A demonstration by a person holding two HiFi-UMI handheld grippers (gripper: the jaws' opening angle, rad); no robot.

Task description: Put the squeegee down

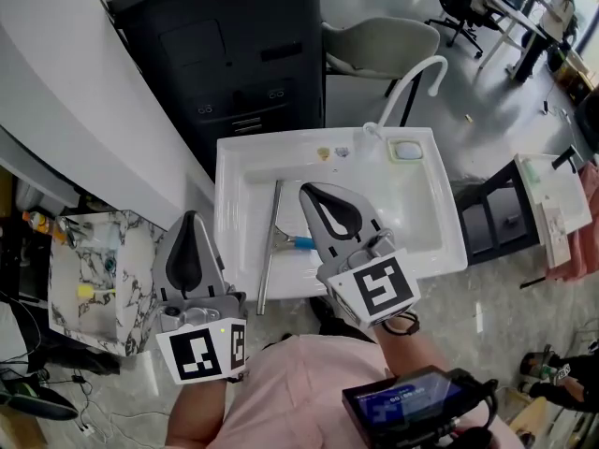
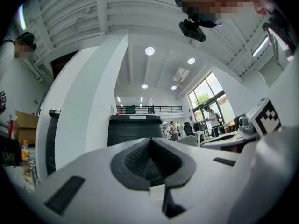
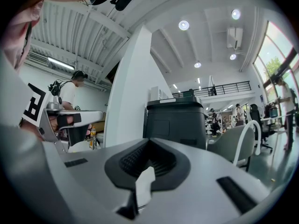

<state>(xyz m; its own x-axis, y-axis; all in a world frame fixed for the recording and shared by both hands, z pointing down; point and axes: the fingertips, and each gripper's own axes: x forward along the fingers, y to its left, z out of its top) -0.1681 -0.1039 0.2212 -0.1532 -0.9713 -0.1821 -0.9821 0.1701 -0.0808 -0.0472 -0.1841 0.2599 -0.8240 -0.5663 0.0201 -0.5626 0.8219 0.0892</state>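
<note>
Both shut: left hand-held gripper [image 1: 192,221], right hand-held gripper [image 1: 309,195]; squeegee [image 1: 270,251] in sink [image 1: 426,190]

Lying flat in the white sink, left of middle, lengthwise from near to far, blue handle [image 1: 301,242] pointing right. Held over the sink just right of the squeegee, jaws together with nothing between: right hand-held gripper. Held outside the sink's near left corner, jaws likewise together and empty: left hand-held gripper.

Sink [image 1: 226,215]: sitting white, anchoring the frame.
Faucet [image 1: 402,80]: arching over the sink's back rim.
Cabinet [image 1: 234,54]: standing dark behind the sink.
Chair [image 1: 379,47]: standing behind the sink.
Marble stand [image 1: 131,288]: sitting left of the sink.
</note>
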